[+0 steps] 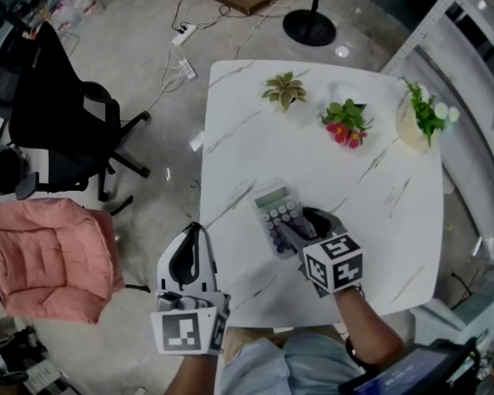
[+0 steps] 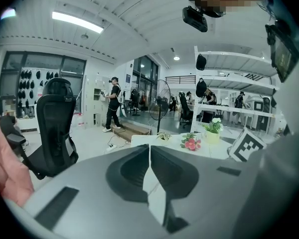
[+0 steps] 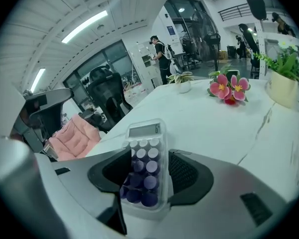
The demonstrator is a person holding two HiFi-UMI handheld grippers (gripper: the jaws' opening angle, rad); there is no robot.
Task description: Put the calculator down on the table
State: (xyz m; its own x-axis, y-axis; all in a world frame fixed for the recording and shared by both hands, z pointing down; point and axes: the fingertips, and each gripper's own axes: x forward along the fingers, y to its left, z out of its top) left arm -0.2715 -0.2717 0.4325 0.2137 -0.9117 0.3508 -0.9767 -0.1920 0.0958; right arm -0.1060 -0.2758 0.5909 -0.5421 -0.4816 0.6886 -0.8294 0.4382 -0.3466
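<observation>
on the table (image 1: 379, 220), calculator (image 3: 145, 156) sits between parted jaws of right claw (image 3: 149, 167)

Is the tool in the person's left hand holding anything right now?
No, the left gripper has its two jaws pressed together in its own view, with nothing between them.

**Kid:** How many tables are there?
**Friend:** Just one table (image 1: 255, 138).
**Kid:** How many calculators?
**Friend:** One calculator (image 1: 273, 208).
**Kid:** And plants in pots?
**Friend:** Three. One green plant (image 1: 285, 90), one pink flower plant (image 1: 344, 123) and one white flower plant (image 1: 421, 118).
**Kid:** How many grippers?
**Friend:** Two. One left gripper (image 1: 196, 230) and one right gripper (image 1: 292, 230).
**Kid:** How many chairs?
**Friend:** One black chair (image 1: 62, 122).
**Kid:** Any cushions?
**Friend:** One pink cushion (image 1: 49, 257).
</observation>
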